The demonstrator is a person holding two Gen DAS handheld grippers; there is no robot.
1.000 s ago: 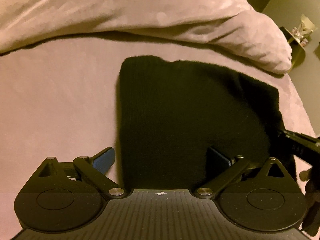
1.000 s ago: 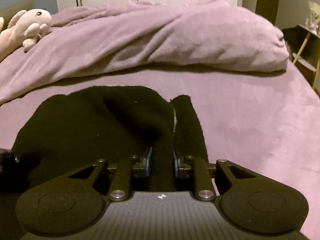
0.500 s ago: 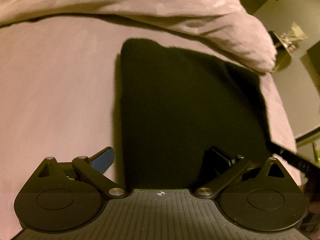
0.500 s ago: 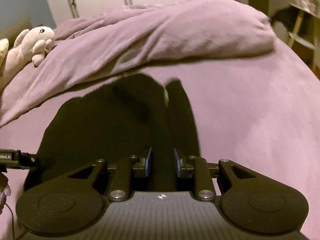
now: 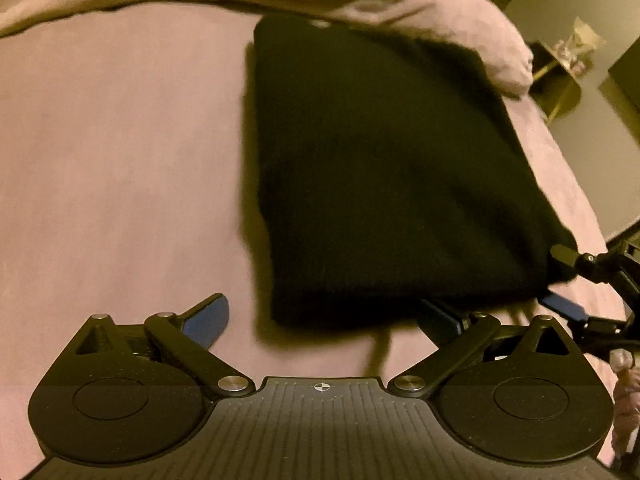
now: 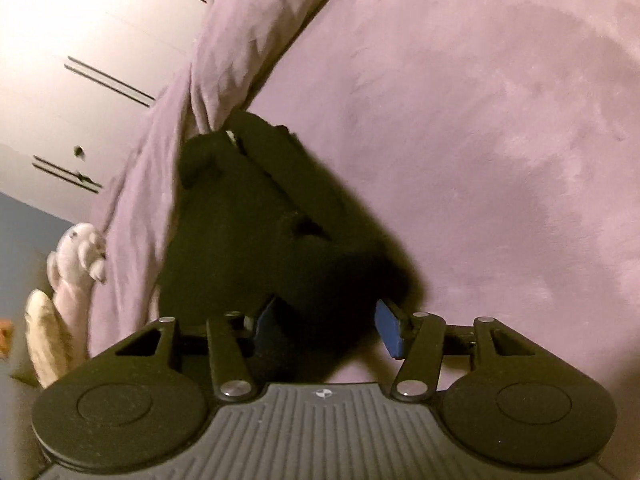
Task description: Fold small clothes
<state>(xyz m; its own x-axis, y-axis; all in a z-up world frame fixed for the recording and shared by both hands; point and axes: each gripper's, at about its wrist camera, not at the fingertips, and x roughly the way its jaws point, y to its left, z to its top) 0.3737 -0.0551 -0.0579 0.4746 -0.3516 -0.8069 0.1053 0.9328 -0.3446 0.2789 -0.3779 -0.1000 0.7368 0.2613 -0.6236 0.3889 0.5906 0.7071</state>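
Left wrist view: the black garment [image 5: 384, 168] lies folded flat on the pink bedsheet [image 5: 120, 152], its far edge tucked just under the bunched duvet [image 5: 460, 28]. The left gripper [image 5: 324, 316] stands wide open w/ nothing clamped; one blue pad is on bare sheet, the other is partly under the garment's near edge. At the right edge the right gripper [image 5: 568, 280] sits at the garment's near-right corner, jaws apart, cloth between them. A bit of the person's hand [image 5: 624, 392] shows at lower right. Right wrist view: camera rolled hard, so the bed runs diagonal. The right gripper [image 6: 324, 324] is opening, cloth between the pads but no longer pinched as far as I can tell, blur makes it hard to be sure. Garment [image 6: 272, 232] bunches in thick rolls towards the duvet [image 6: 224, 64]; a plush toy [image 6: 80, 256] sits off to the left, well apart. Judgement: this looks like the release after laying a fold. To do it well, let the jaws clear the cloth fully before backing off, pull straight back & low so the corner doesn't drag, then use the open left gripper to press the edge flat. Risk: a pad snags the knit & undoes the fold.
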